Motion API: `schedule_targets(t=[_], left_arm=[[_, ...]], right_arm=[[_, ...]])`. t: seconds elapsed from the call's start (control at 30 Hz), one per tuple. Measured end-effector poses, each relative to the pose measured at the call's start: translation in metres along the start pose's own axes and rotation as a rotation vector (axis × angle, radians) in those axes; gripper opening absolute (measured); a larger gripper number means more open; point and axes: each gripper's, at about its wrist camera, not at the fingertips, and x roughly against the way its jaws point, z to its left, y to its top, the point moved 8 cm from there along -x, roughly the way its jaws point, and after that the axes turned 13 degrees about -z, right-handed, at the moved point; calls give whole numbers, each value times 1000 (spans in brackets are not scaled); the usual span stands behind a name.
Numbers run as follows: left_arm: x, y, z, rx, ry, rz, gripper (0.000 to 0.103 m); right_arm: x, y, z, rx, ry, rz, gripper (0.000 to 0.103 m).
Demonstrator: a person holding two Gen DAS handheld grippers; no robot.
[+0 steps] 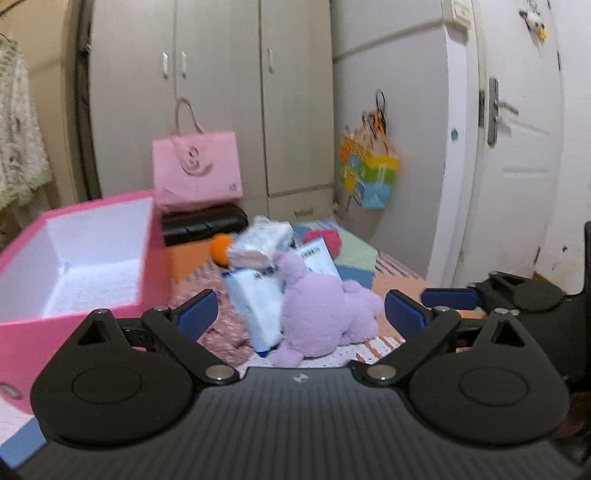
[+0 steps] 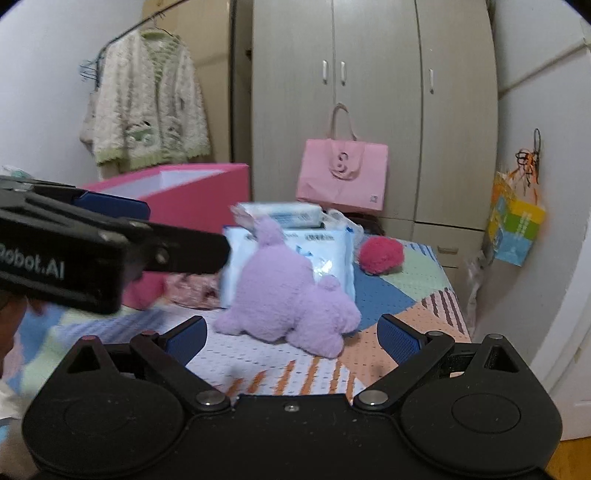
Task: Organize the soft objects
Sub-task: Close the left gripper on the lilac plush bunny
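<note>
Left wrist view: both claws spread wide, gripping nothing, over a patterned bed.
Left claw point(image 1: 299, 310) and right claw point(image 2: 291, 336) face the purple plush point(image 1: 321, 314) lying against blue-white packs point(image 1: 258, 306), beside the open pink box point(image 1: 92, 258); a red pom-pom point(image 2: 380, 254) sits behind.

A: What's behind the bed?
B: Grey-beige wardrobe point(image 2: 373, 96) w/ small metal handles, drawers at bottom. Pink paper bag point(image 2: 343, 177) leans on it.
A: Right side?
B: White door point(image 1: 517, 140) w/ metal handle, small duck toy point(image 1: 533, 20) stuck near top. Bright striped gift bag point(image 2: 515, 229) hangs on wall by it.
A: Left?
B: White fuzzy cardigan point(image 2: 147, 99) on hanger from a rail, plain white wall point(image 2: 40, 92) behind. Bed has patchwork cover point(image 2: 399, 295) in blue, green, peach. Light is soft, indoor.
</note>
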Motion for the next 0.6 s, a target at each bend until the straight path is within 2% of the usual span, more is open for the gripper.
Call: schedule_targets(t=[0.13, 0.23, 0.3, 0.43, 0.57, 0.6], left_arm=[[-26, -13, -4, 39, -48, 32, 94], [-41, -22, -3, 37, -60, 39, 80], [-48, -28, -4, 3, -49, 41, 79], [-57, -38, -5, -12, -45, 67, 75], [-62, -45, -4, 26, -65, 113, 58], [-64, -47, -5, 42, -69, 130, 58]], right_arm=[[-20, -12, -4, -40, 9, -3, 100], [-33, -19, -11, -102, 8, 11, 100], [-39, -22, -15, -150, 7, 3, 100], [-50, -27, -14, -142, 6, 7, 99], [-54, -29, -7, -115, 20, -8, 94], [-55, -30, -5, -104, 20, -11, 92]])
